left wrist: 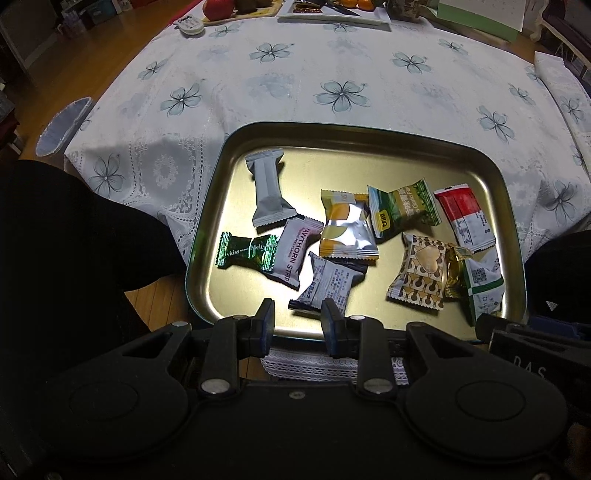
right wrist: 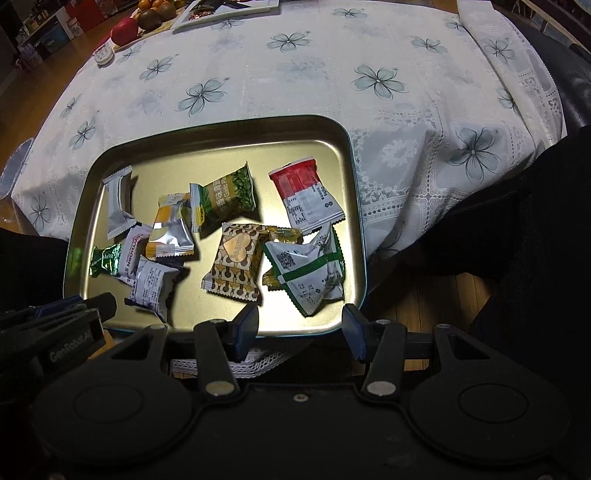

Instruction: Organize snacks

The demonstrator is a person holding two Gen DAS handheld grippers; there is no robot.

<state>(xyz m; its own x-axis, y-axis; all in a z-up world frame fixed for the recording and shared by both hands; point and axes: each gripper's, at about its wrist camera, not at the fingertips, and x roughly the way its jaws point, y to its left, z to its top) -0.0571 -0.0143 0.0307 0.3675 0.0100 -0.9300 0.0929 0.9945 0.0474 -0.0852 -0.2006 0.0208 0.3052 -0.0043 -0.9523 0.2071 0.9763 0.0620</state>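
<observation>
- Okay, I've got both grippers side by side at the near edge of the tray (left wrist: 236, 136), which sits on the flowered tablecloth (left wrist: 295, 74).
- Left gripper (left wrist: 297, 319): jaws apart, nothing between them, tips just over the near rim.
- Right gripper (right wrist: 300, 326): spread wider, also holding nothing, tips at the near rim on my right-hand corner.
- All the snacks I can see lie inside the tray, loose and overlapping.
- Closest to my left tips is the white printed pack (left wrist: 327, 286), tilted, resting on something dark.
- Beside it, the pink strip (left wrist: 295, 254) overlaps the dark green candy (left wrist: 247, 253) at the left end.
- Grey pack (left wrist: 267, 188) lies further back, apart from the rim.
- Yellow-silver pack (left wrist: 345, 229) sits mid-tray, touching the green pea pack (left wrist: 402, 206).
- Red-white pack (left wrist: 465, 218) is at the far right, near the wall.
- From the right camera, the brown patterned pack (right wrist: 238, 260) lies just ahead of my tips, with a gold wrapper (right wrist: 284, 234) poking out behind it.
- White-green pack (right wrist: 308, 269) is crumpled, touching the brown one, nearest my right finger.
- Far end of the table: an apple (right wrist: 123, 31) and other fruit, too blurred to say more.
</observation>
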